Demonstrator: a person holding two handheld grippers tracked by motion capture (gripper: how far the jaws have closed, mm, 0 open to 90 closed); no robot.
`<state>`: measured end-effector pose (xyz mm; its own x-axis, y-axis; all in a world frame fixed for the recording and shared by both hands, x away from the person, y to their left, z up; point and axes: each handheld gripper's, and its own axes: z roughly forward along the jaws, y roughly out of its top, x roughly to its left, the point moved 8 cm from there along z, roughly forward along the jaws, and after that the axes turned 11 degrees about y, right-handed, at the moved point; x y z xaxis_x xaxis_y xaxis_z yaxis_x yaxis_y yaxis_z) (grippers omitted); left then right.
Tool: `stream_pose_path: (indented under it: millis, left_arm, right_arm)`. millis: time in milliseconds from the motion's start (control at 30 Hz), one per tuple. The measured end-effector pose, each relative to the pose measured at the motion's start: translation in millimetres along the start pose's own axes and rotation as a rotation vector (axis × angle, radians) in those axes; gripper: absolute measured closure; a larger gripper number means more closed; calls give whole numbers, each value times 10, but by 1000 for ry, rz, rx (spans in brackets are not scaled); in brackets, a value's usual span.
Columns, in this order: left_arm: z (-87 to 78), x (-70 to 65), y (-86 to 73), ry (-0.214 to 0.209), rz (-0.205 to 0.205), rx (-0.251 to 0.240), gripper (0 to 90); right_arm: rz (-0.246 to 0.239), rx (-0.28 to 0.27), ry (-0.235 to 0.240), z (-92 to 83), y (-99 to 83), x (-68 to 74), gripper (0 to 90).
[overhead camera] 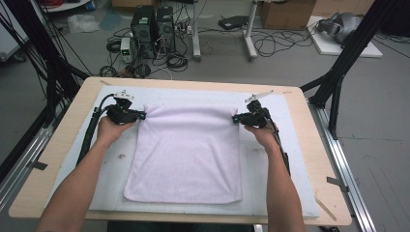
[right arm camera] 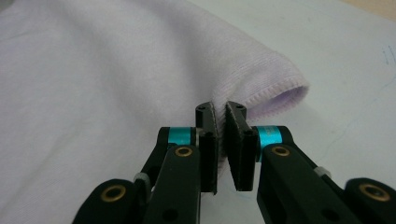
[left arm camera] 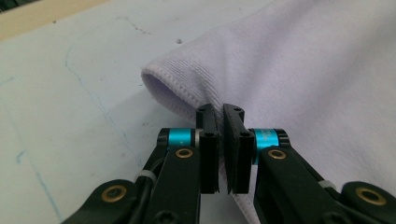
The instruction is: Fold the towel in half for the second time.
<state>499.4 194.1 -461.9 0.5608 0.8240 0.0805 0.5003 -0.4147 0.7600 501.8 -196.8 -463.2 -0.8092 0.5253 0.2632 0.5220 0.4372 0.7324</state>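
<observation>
1. Your left gripper [overhead camera: 140,115] and right gripper [overhead camera: 235,118] sit at the two far corners of the towel [overhead camera: 186,154], fingers [left arm camera: 210,135] pinched onto its hem, so nothing stands between them but flat cloth.
2. The grey mat [overhead camera: 261,191] beside and in front of the towel lies bare on both sides, giving your hands room to pass.
3. The far strip of the worktop [overhead camera: 193,83] is free of things.
4. The black frame posts [overhead camera: 338,72] stand off the worktop's far corners, left and right.
</observation>
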Motion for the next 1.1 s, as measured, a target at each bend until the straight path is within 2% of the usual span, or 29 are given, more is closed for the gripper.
stream_pose_path:
  millis: [133, 200, 300, 400, 433, 500, 567, 633, 700, 800, 867, 967, 1100]
  left_arm:
    - [-239, -79, -33, -16, 2, -67, 850]
    - [-354, -139, -128, -34, -2, -84, 850]
    - [-443, -239, -305, -62, 3, -83, 849]
    - [-479, -350, -509, -103, 6, -54, 846]
    - [-483, -377, -576, -120, 10, -32, 843]
    - [-502, -385, -632, -128, 6, -26, 825]
    - [-526, -368, -663, -131, 10, -12, 782]
    - [-562, -333, -666, -132, 7, -2, 684]
    - [-588, -300, -642, -127, 0, 0, 619]
    - [-615, -253, -554, -108, -19, -34, 536]
    - [-582, -226, -498, -94, -27, -28, 471]
    - [-499, -187, -423, -100, -52, -32, 435]
    - [-353, -123, -341, -81, -71, -14, 416]
  right_arm:
    - [-33, -8, 27, -144, 30, 187, 842]
    - [-34, -40, 79, -229, 18, 337, 841]
    - [-49, -12, 116, -270, -185, 554, 841]
    - [-33, 25, 142, -222, -438, 665, 837]
    - [-27, 40, 142, -198, -519, 675, 831]
    - [3, 32, 156, -170, -631, 682, 800]
    - [20, 47, 154, -167, -658, 671, 702]
    - [-14, 31, 117, -223, -606, 651, 601]
    - [-17, 8, 110, -298, -534, 630, 544]
    - [-20, -18, 82, -376, -419, 577, 478]
    - [-11, -31, 70, -398, -325, 530, 438]
    - [-1, -30, 62, -350, -236, 462, 416]
    - [15, -5, 72, -182, -210, 384, 408]
